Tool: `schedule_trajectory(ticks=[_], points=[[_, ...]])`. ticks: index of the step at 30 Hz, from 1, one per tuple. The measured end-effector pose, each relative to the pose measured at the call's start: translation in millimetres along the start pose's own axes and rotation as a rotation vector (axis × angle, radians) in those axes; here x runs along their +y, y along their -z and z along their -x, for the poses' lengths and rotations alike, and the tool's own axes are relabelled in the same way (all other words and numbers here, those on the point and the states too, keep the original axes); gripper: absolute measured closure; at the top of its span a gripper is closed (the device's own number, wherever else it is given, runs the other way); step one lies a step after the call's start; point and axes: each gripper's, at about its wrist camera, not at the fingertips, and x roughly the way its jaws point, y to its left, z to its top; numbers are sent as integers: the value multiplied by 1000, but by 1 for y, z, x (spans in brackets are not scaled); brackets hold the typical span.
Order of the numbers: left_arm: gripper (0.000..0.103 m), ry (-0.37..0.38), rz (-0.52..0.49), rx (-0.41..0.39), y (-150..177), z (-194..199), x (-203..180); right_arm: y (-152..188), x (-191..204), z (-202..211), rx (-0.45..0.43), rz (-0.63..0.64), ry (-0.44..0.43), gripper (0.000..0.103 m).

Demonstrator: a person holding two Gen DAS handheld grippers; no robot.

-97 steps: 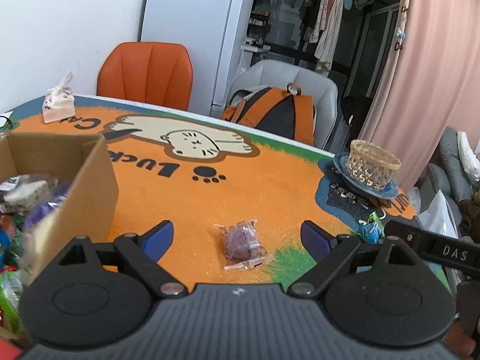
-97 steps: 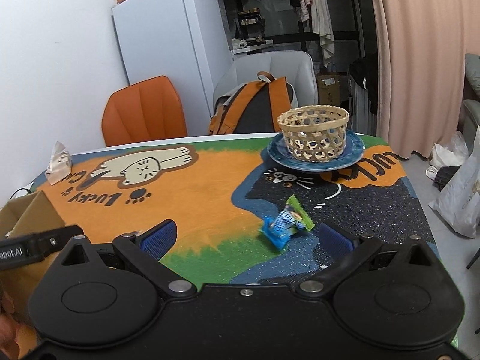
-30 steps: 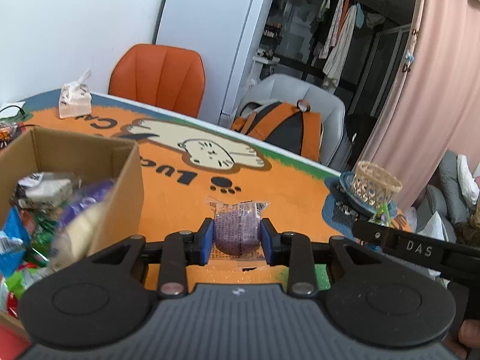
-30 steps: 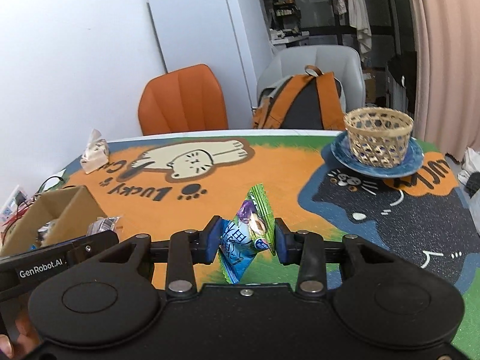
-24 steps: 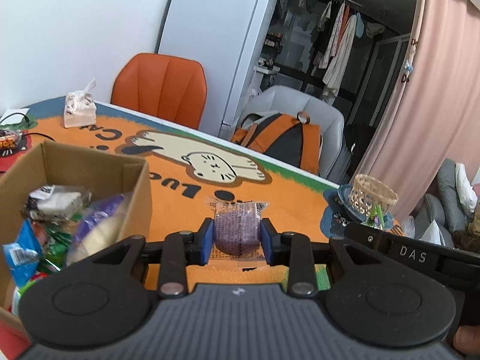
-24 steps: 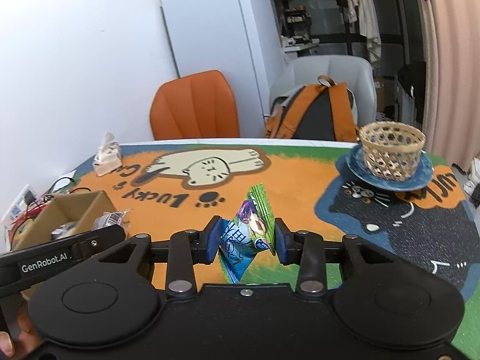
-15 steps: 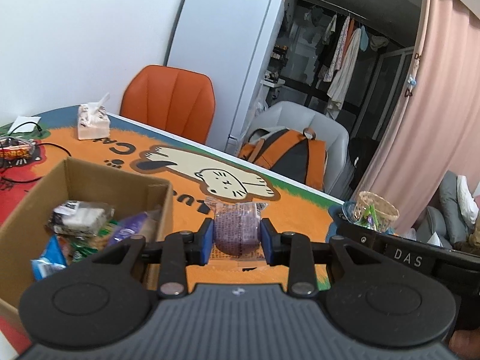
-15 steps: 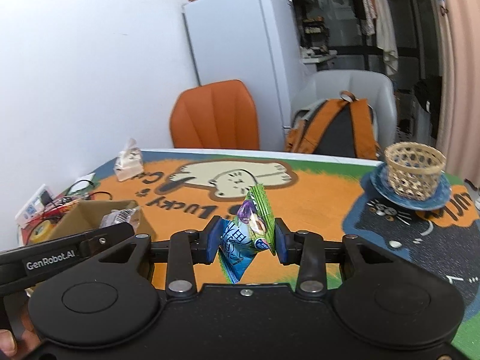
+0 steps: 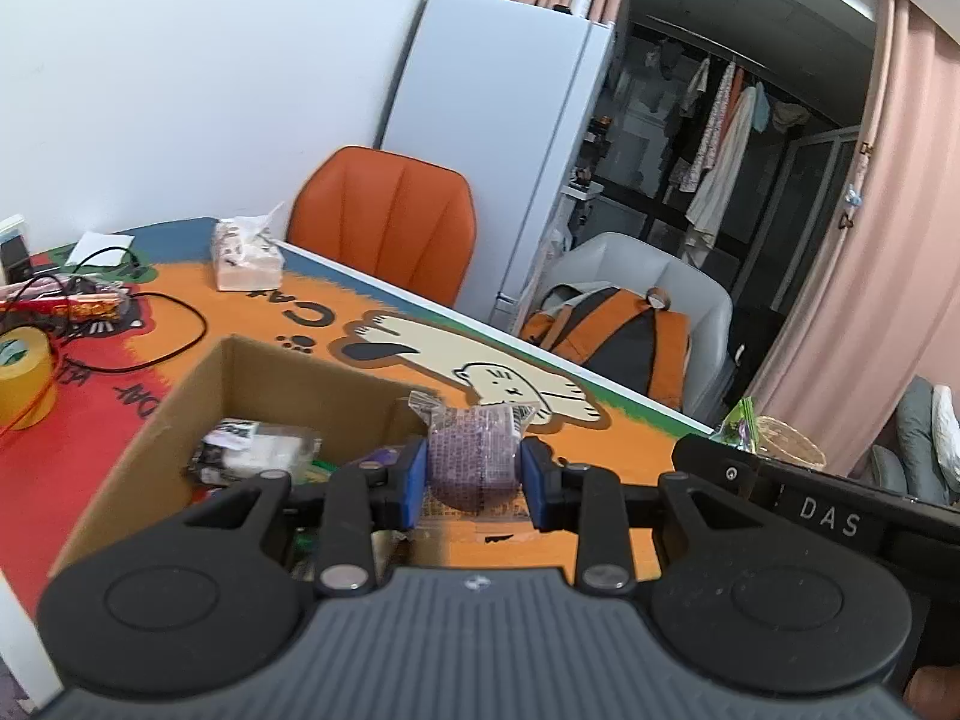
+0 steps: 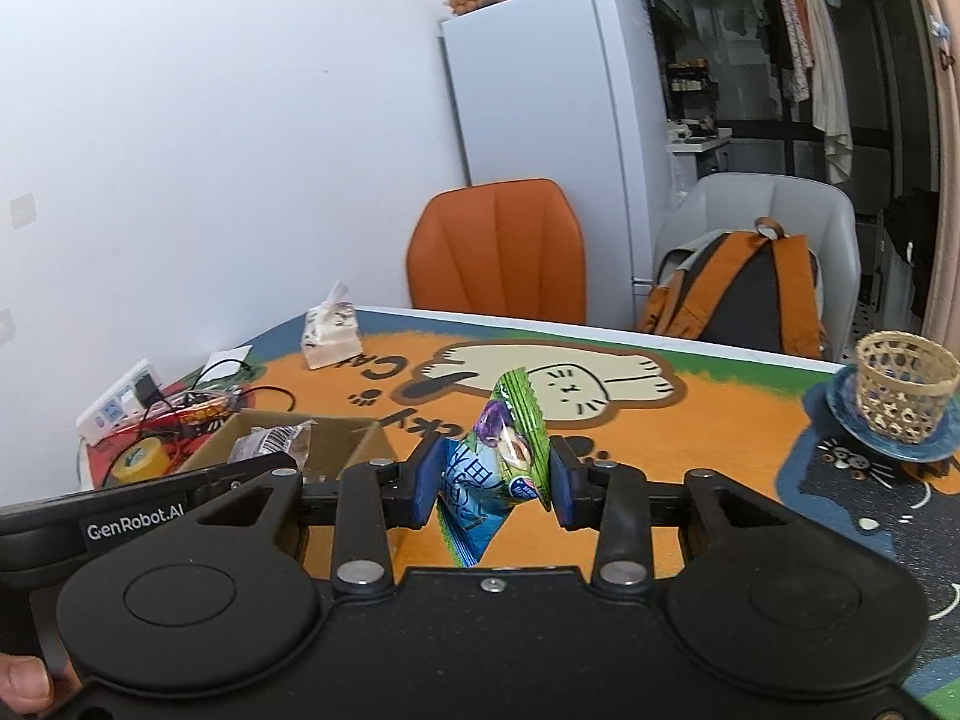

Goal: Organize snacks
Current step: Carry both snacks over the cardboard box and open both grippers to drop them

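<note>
Jaws tight on purple snack [image 9: 471,457], blue-green packet [image 10: 493,468]

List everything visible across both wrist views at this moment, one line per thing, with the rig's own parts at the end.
Cardboard box: 1, brown, table left, holding snacks
Purple snack: 1, held above box edge
Blue-green snack packet: 1, held
Wicker basket: 1, tan, on plate
Plate: 1, blue, table right
Tissue pack: 1, white, far edge
Tape roll: 1, yellow, left
Chair: 1, orange
Backpack: 1, orange-grey, on grey chair
Fridge: 1, white
Left gripper: shut
Right gripper: shut
</note>
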Motion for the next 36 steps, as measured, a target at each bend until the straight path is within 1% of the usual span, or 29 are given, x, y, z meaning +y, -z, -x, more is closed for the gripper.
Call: schedule_trajectory(ticks=[11, 16, 19, 28, 34, 36], points=[[71, -54, 58, 3, -7, 8, 49, -4, 34, -8, 0, 40, -41, 66], [71, -66, 73, -2, -9, 13, 68, -5, 49, -16, 6, 57, -49, 66], [71, -65, 86, 9, -9, 13, 78, -6, 59, -19, 9, 66, -53, 66], [71, -75, 104, 31, -5, 20, 97, -4, 93, -26, 23, 107, -96, 66], [71, -100, 120, 38, -2, 28, 109, 1, 114, -29, 39, 131, -126, 65], [67, -93, 114, 30, -3, 33, 110, 3, 119, -31, 44, 136, -131, 65]])
